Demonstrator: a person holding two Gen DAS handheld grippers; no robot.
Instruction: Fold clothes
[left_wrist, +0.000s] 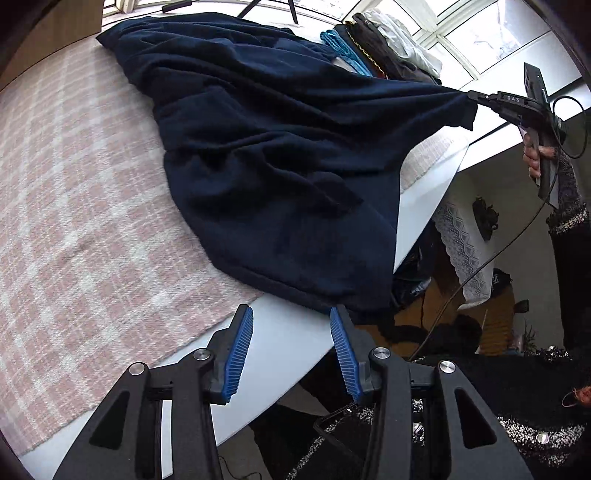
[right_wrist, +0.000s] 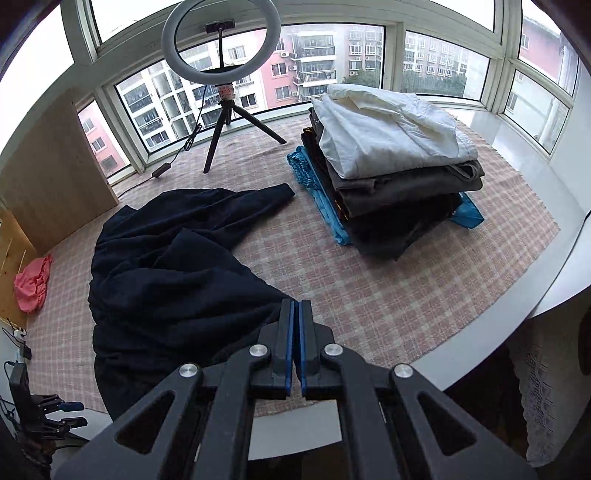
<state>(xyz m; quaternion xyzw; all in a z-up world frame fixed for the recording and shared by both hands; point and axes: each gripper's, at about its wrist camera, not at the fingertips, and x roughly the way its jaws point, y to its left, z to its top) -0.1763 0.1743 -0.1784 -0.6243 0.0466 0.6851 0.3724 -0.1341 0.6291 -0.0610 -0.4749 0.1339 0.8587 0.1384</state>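
Windows ring our checked cloth (right_wrist: 388, 295), which covers a white table (left_wrist: 280, 343) and gives us a soft bed for folding. At its left edge a pink garment (right_wrist: 31, 284) lies apart. Next, the navy garment (right_wrist: 166, 273) sprawls rumpled, one sleeve reaching toward the tripod lamp (right_wrist: 221, 74). Our left gripper (left_wrist: 291, 314) hovers with its fingers apart by the hem at the table edge, likely ready to take it. Our right gripper (right_wrist: 296, 306) is clamped on a corner and pulls it taut, we judge to spread it. Rightward stands a folded stack (right_wrist: 391, 173).
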